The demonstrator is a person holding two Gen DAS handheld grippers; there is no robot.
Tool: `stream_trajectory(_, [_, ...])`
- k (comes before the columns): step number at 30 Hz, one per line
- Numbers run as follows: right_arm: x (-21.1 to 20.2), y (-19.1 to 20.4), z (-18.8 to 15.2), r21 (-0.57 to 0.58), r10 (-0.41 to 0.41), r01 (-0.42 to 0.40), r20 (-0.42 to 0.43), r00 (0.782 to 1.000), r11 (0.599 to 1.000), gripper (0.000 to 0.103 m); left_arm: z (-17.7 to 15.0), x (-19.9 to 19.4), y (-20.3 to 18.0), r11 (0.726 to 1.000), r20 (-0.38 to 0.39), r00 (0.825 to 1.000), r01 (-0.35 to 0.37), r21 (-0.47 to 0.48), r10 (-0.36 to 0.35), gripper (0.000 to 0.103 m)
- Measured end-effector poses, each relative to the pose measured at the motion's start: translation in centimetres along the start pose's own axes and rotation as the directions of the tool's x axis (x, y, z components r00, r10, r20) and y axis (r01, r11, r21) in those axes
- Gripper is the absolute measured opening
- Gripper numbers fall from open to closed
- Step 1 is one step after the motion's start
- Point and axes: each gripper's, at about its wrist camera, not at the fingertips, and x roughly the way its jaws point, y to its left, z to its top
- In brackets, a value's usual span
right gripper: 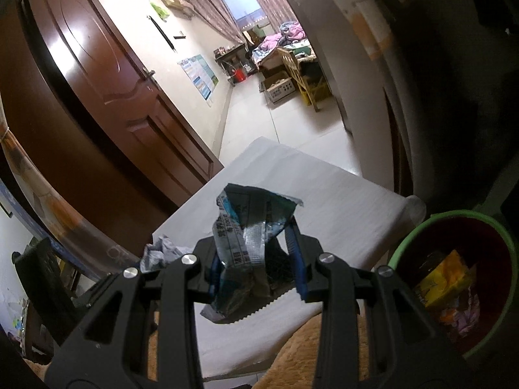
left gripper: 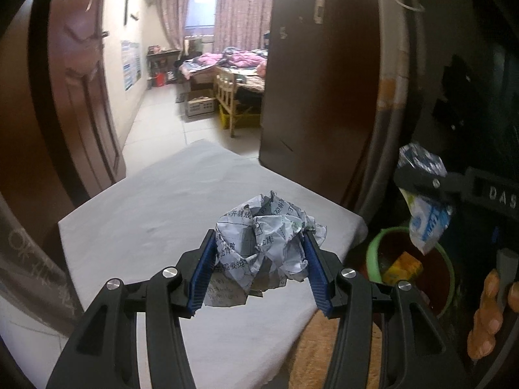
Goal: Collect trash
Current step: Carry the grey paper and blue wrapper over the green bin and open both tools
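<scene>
Over the near part of the grey table point(left gripper: 136, 214), the left gripper point(left gripper: 259, 259) grips a crumpled paper ball point(left gripper: 266, 236) between its blue pads point(left gripper: 202, 275). Past the table's right edge, the right gripper point(right gripper: 256, 259) holds a torn blue-and-silver wrapper point(right gripper: 246, 243) near the green-rimmed bin point(right gripper: 506, 240). A yellow packet point(right gripper: 447, 278) lies inside the bin. A tan rug point(right gripper: 292, 350) shows below.

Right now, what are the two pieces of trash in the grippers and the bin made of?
Paper ball: matte printed paper, sharp creases, black characters. Wrapper: likely plastic or foil film; glossy, silvery sheen, serrated cut edge. Bin: probably plastic; smooth green rim, dark red inside.
</scene>
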Motion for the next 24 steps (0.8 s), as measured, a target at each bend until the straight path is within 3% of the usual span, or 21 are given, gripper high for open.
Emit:
stream_trajectory(17, [-2.0,-2.5,0.9,0.011,-0.002,0.002,0.037,0.999,1.0,0.034,-0.5,0.5,-6.1,0.991,-0.052,0.996,0.082,0.106,-0.077,0.049])
stream_trajectory(24, [-2.5,-4.2,1.0,0.026,-0.03,0.029,0.041,0.999,0.999,0.034,-1.1,2.0,-9.2,0.981,-0.106,0.983,0.16,0.11,-0.149,0.049])
